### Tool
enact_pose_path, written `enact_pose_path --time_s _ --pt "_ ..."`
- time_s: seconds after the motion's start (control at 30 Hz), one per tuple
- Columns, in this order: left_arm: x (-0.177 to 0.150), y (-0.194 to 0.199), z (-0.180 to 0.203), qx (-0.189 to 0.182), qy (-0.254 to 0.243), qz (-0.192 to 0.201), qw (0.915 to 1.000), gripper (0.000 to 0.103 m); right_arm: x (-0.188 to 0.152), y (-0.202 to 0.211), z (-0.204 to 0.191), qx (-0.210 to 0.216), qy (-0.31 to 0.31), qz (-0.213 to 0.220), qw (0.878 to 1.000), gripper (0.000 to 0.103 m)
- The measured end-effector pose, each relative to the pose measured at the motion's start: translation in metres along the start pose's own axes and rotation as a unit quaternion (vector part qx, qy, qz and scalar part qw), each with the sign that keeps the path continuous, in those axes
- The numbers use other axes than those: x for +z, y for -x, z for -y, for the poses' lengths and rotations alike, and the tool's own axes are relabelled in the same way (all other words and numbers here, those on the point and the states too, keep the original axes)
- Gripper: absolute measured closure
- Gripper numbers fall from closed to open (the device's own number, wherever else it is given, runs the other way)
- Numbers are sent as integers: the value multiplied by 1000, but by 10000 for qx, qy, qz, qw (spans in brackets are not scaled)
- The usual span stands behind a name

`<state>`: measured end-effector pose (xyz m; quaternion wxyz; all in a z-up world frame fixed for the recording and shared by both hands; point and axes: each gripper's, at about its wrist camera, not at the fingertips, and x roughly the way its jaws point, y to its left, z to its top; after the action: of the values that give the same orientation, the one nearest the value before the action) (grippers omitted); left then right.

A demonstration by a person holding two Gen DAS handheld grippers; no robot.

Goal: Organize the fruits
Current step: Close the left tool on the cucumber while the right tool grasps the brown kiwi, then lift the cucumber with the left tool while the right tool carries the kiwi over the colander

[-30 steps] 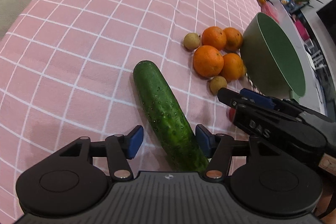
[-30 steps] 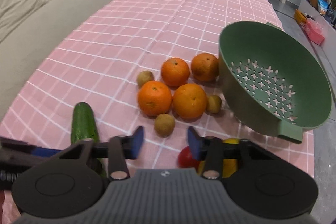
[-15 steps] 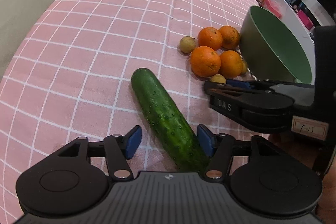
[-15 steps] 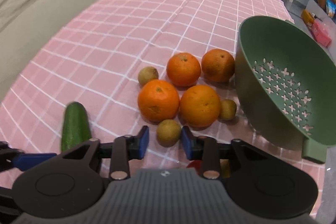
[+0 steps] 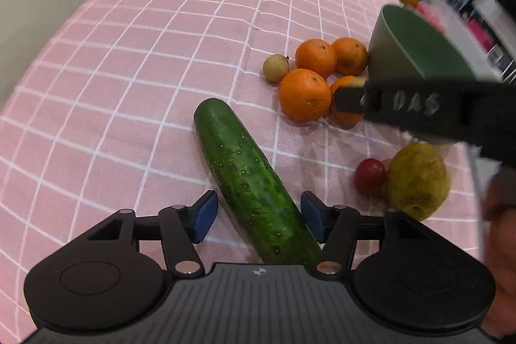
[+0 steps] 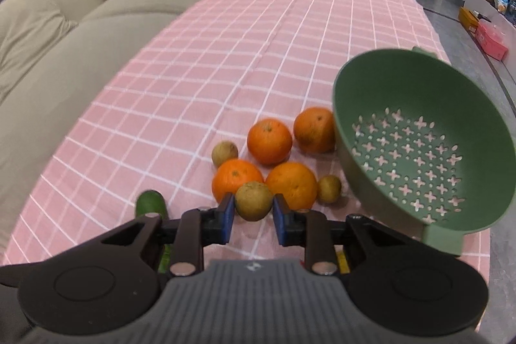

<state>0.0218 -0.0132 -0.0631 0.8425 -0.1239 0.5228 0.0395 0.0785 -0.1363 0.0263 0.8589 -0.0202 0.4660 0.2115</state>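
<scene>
My right gripper (image 6: 252, 216) is shut on a small brown fruit (image 6: 253, 201) and holds it above the cloth, its shadow below. Several oranges (image 6: 269, 141) and two more small brown fruits (image 6: 224, 153) lie beside the green colander (image 6: 422, 147). My left gripper (image 5: 256, 213) is open, its fingers on either side of a cucumber (image 5: 248, 179) lying on the pink checked cloth. In the left wrist view the right gripper (image 5: 419, 108) crosses in front of the oranges (image 5: 304, 94) and colander (image 5: 416, 50).
A red tomato (image 5: 370, 175) and a yellow-green pear (image 5: 417, 181) lie right of the cucumber. A beige sofa (image 6: 64, 47) with a yellow cushion runs along the table's left side. The table's right edge is just past the colander.
My right gripper has closed on the small brown fruit and lifted it off the cloth. The left gripper has stayed open around the cucumber.
</scene>
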Motion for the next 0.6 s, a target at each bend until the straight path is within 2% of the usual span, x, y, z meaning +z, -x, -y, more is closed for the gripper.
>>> enact_pose_path --time_s 0.07,0.1,0.17,0.33,0.5,0.6 --pt "1 -4 14 263 -355 -33 9990 32 2 8 3 25 -43 74 10000 82" --pt "2 -5 19 313 -455 -50 9985 37 3 10 5 32 -61 102 9999 81" --pt "2 -5 22 389 -471 -87 9981 39 5 17 10 29 -114 178 9998 81" --pt "2 -1 8 30 -306 -194 9993 50 8 28 27 3 -325 298 9990 81" --pt "0 7 -18 -575 215 -93 9981 52 12 34 34 4 -446 385 9983 81" --pt "-1 13 -30 -759 386 -92 9963 55 12 37 33 11 -447 407 9982 81"
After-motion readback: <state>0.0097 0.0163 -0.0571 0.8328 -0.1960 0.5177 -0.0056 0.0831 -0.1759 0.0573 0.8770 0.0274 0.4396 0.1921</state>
